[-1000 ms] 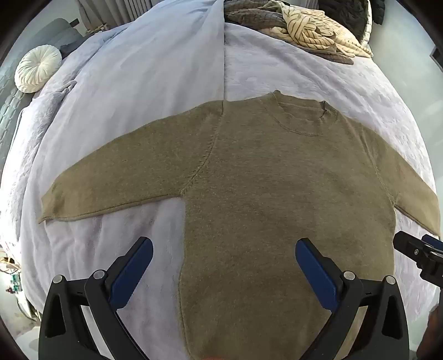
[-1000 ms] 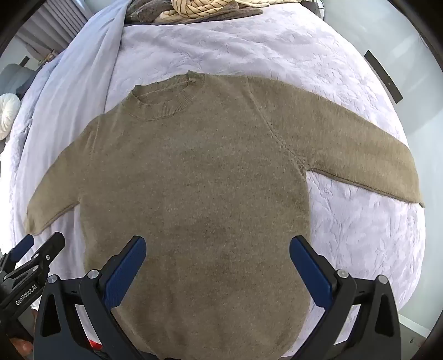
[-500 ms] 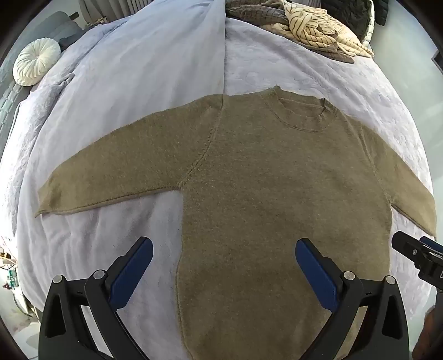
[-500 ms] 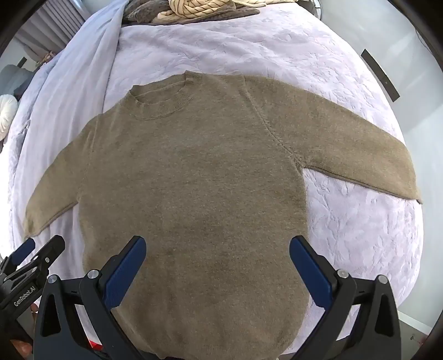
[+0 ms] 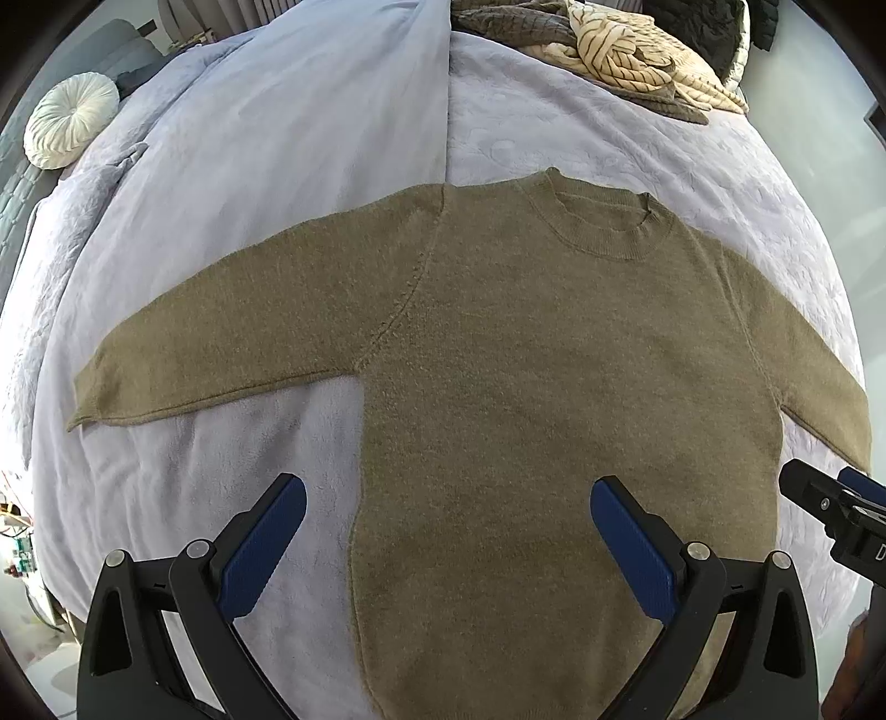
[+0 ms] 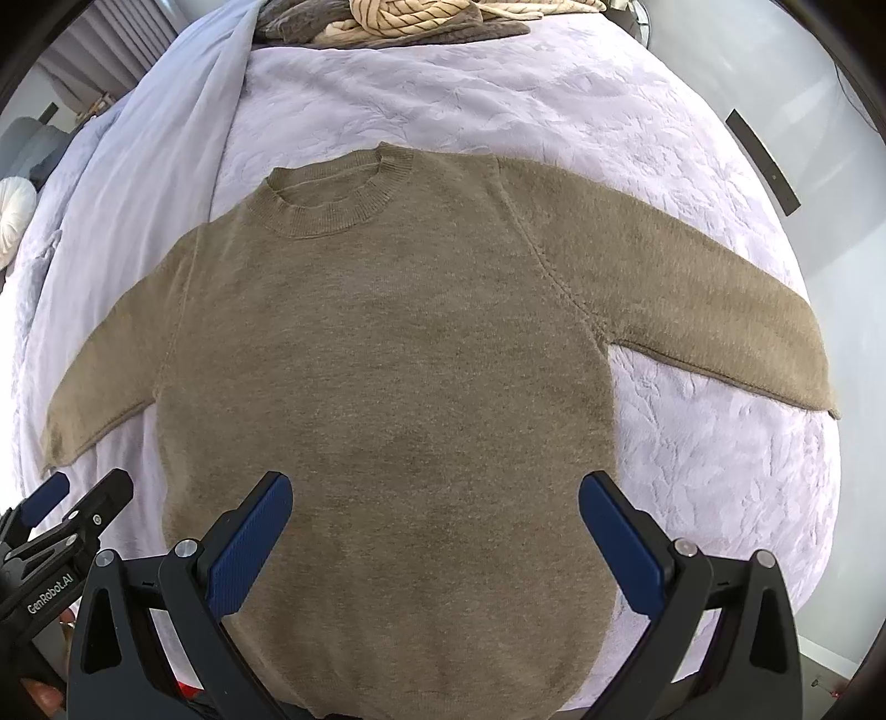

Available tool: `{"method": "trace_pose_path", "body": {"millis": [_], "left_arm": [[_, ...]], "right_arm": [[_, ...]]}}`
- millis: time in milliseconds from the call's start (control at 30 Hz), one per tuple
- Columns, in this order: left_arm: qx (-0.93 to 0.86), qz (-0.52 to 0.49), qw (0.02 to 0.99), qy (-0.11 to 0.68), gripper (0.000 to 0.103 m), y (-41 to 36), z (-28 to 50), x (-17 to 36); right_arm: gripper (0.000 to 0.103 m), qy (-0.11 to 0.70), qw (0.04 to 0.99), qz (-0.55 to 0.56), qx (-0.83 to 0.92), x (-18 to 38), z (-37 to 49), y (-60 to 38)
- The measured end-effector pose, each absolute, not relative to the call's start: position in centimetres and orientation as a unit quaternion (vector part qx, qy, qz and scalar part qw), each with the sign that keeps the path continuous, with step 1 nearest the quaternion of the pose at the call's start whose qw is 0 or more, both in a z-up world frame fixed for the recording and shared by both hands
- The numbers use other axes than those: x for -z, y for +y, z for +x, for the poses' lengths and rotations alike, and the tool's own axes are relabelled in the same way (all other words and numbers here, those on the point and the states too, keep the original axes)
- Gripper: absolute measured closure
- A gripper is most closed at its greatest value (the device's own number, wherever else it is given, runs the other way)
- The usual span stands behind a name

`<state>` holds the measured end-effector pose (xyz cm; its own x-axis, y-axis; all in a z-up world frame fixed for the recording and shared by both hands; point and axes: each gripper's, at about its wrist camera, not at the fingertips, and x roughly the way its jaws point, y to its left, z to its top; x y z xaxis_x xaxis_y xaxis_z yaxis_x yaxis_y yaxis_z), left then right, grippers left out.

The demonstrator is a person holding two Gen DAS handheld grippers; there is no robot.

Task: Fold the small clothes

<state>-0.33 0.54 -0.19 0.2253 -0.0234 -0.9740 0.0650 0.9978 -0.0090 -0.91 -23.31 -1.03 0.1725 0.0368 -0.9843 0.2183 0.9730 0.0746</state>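
Observation:
An olive-brown knit sweater [image 5: 526,376] lies flat and face up on the bed, both sleeves spread out sideways, its collar at the far side. My left gripper [image 5: 448,498] hovers open over the lower left part of the body, with nothing between its blue pads. In the right wrist view the same sweater [image 6: 398,376] fills the middle, and my right gripper [image 6: 434,493] hangs open above its lower body, holding nothing. The right gripper's tip [image 5: 830,509] shows at the edge of the left wrist view; the left gripper [image 6: 61,520] shows at the lower left of the right wrist view.
The bed is covered by a pale lilac blanket [image 5: 609,149] with a lighter duvet [image 5: 288,127] on its left half. A heap of striped and dark clothes [image 5: 620,44] lies at the far end. A round white cushion [image 5: 72,119] sits far left.
Both views have crept slightly nearer and lower over the sweater. The sweater itself has not moved, and both grippers stay open.

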Motion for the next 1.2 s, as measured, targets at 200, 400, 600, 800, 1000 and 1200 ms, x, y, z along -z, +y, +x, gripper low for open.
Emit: {"method": "trace_pose_path", "body": {"millis": [200,400,600,800,1000,1200], "left_arm": [[0.029,0.02,0.781,0.623,0.0,0.38,-0.43,0.29],[0.029,0.019,0.781,0.624,0.0,0.36,-0.47,0.32],[0.029,0.019,0.781,0.624,0.0,0.34,-0.53,0.35],[0.029,0.019,0.781,0.624,0.0,0.34,-0.56,0.36],[0.03,0.02,0.781,0.624,0.0,0.45,-0.74,0.47],[0.03,0.02,0.78,0.624,0.0,0.51,-0.85,0.53]], "right_arm": [[0.0,0.641,0.759,0.1,0.06,0.98,-0.92,-23.3],[0.0,0.641,0.759,0.099,0.06,0.98,-0.96,-23.24],[0.0,0.641,0.759,0.099,0.06,0.96,-0.98,-23.12],[0.0,0.641,0.759,0.098,0.06,0.95,-0.99,-23.11],[0.0,0.641,0.759,0.098,0.06,1.0,-1.04,-23.05],[0.0,0.641,0.759,0.098,0.06,1.02,-1.08,-22.83]]}}
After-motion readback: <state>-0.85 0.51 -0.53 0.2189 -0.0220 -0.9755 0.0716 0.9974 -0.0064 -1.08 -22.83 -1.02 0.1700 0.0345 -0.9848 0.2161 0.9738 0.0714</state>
